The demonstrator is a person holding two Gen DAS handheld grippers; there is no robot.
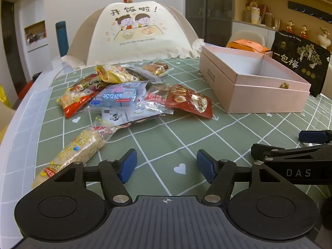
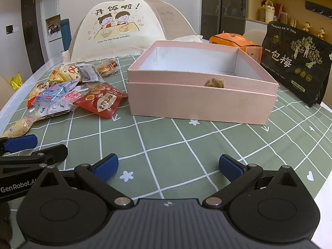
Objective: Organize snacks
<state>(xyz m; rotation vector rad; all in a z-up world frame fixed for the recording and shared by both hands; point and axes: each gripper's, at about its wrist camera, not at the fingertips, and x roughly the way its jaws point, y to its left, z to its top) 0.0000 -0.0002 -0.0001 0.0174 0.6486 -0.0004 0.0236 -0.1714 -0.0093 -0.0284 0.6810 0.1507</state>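
Through the left wrist camera I see my left hand-held gripper (image 1: 166,166) with its jaws apart and nothing between them, poised over the green checked worktop (image 1: 186,137). The pile of snacks (image 1: 132,95) lies ahead to the left, a long rice-crisp packet (image 1: 76,151) nearest; the open pink box (image 1: 255,81) sits to the right.

Through the right wrist camera my right hand-held gripper (image 2: 168,169) stands wide apart, empty, facing the pink box (image 2: 201,101), snacks (image 2: 78,89) left of it.

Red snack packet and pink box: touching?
Apart. The right wrist view shows a strip of green tablecloth between the red snack packet and the pink box.
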